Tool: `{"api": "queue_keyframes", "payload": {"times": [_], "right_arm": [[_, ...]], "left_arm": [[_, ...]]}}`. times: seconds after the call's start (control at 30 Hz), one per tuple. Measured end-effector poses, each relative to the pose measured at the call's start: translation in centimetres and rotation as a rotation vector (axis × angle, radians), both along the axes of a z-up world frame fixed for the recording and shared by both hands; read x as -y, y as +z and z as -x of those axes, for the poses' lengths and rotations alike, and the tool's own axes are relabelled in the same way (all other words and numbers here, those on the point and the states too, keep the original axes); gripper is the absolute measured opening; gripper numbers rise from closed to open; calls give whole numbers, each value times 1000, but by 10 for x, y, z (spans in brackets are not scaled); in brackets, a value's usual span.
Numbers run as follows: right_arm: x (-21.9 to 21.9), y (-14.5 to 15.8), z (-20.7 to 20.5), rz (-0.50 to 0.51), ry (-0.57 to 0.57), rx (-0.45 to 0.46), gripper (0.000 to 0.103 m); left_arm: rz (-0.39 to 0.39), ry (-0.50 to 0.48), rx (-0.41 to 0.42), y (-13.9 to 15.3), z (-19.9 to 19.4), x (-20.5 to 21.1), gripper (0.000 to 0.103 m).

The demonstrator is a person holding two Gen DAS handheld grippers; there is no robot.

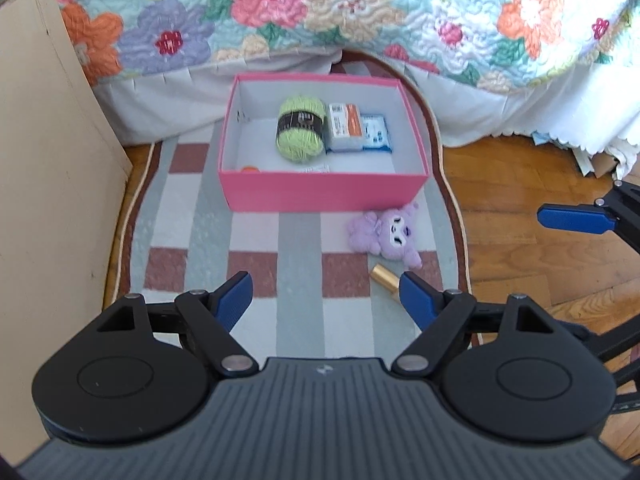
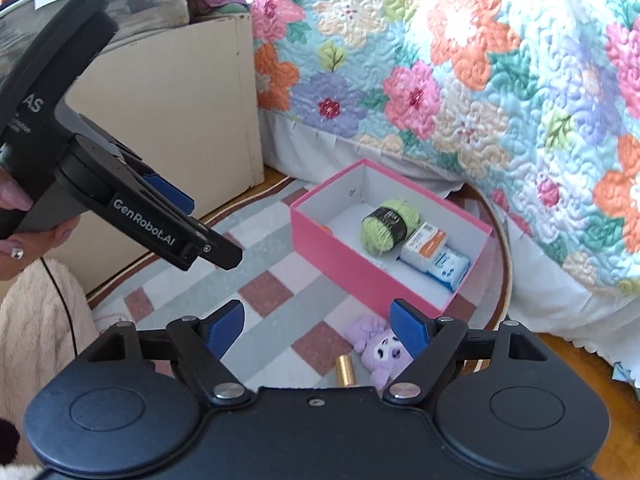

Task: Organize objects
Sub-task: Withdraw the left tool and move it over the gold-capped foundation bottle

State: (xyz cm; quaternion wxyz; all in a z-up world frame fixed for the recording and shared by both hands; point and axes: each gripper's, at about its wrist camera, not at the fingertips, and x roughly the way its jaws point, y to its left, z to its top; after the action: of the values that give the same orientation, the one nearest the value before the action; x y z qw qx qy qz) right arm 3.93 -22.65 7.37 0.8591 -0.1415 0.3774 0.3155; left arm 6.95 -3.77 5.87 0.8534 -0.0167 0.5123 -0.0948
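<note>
A pink box [image 1: 320, 194] [image 2: 340, 258] stands open on the checked rug. Inside lie a green yarn ball [image 1: 298, 128] [image 2: 386, 226], an orange-and-white pack [image 1: 344, 124] [image 2: 424, 246], a blue tissue pack [image 1: 376, 132] [image 2: 448, 264] and a small orange thing [image 1: 250, 169]. In front of the box lie a purple plush toy [image 1: 386, 234] [image 2: 380, 350] and a gold tube [image 1: 386, 278] [image 2: 346, 370]. My left gripper [image 1: 324, 284] [image 2: 208, 228] hovers open and empty over the rug. My right gripper [image 2: 318, 312] is open and empty, with the plush just beyond its right finger [image 1: 572, 218].
A beige cabinet [image 1: 48, 160] [image 2: 180, 112] stands to the left of the rug [image 1: 256, 240]. A bed with a floral quilt [image 1: 360, 12] [image 2: 480, 80] runs behind the box. Wooden floor [image 1: 520, 200] lies to the right. A hand [image 2: 16, 216] holds the left gripper, above a fluffy cream cloth [image 2: 36, 320].
</note>
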Motion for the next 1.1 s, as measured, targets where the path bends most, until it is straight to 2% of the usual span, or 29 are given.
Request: {"api": "queue_keyframes", "payload": {"times": [0.17, 0.33, 0.4, 0.5, 0.67, 0.9, 1.1], "right_arm": [[8, -19, 4, 0, 57, -27, 86], [12, -47, 11, -6, 104, 38, 88], [12, -61, 12, -9, 163, 51, 88], [6, -80, 10, 41, 212, 64, 88], [-1, -116, 1, 86, 218, 26, 88], [-6, -155, -1, 89, 197, 1, 88], [-6, -188, -12, 126, 124, -58, 88]], "left_arm": [[0, -3, -44, -28, 0, 4, 81], [35, -3, -83, -60, -7, 8, 81], [58, -2, -94, -72, -13, 9, 81], [78, 13, -93, -87, -23, 10, 81], [128, 3, -117, -115, -33, 12, 81], [161, 50, -142, -152, -38, 2, 81], [205, 53, -158, -172, -37, 15, 81]]}}
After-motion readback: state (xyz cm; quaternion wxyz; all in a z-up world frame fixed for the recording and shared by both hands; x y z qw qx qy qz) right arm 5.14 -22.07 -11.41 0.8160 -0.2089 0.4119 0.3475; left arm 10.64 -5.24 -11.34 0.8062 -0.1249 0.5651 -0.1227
